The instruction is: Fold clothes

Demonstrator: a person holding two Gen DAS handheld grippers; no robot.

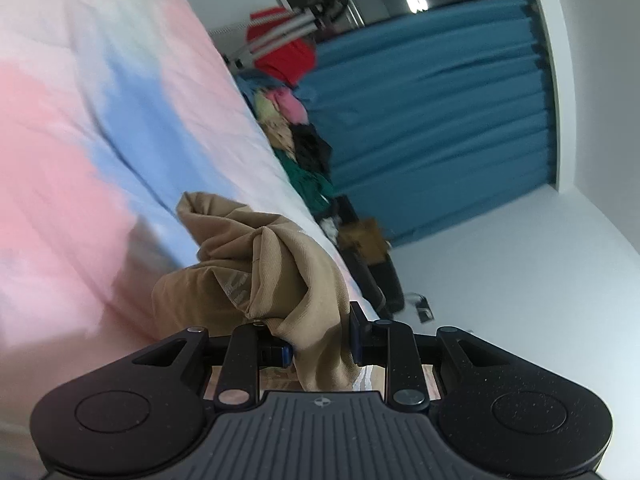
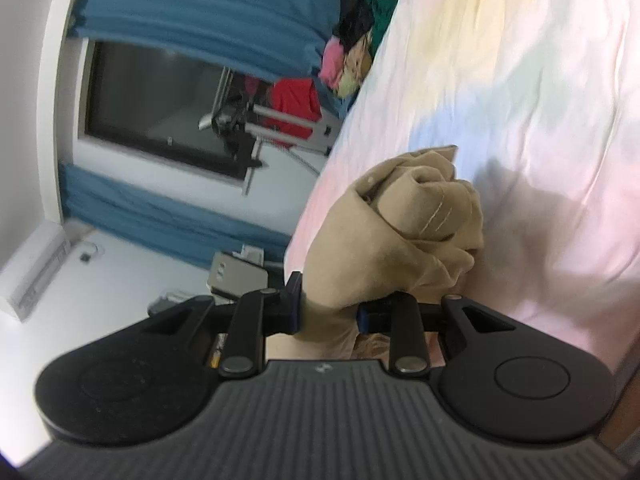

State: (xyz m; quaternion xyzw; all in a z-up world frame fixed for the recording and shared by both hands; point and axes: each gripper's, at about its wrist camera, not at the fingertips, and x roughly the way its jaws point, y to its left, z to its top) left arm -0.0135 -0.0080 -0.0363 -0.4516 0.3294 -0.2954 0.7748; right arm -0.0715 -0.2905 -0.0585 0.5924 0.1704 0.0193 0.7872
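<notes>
While both tools grip tan garment, right tool alone shows window — left tool, cardboard box.

Ahead of the left gripper, bunched tan cloth fills the gap between the fingers and blocks the near path; beyond it the pastel bedsheet lies bare and open. A heap of clothes crowds the far edge of the bed. The right gripper is likewise packed with tan cloth, with bare sheet ahead and to its right
</notes>
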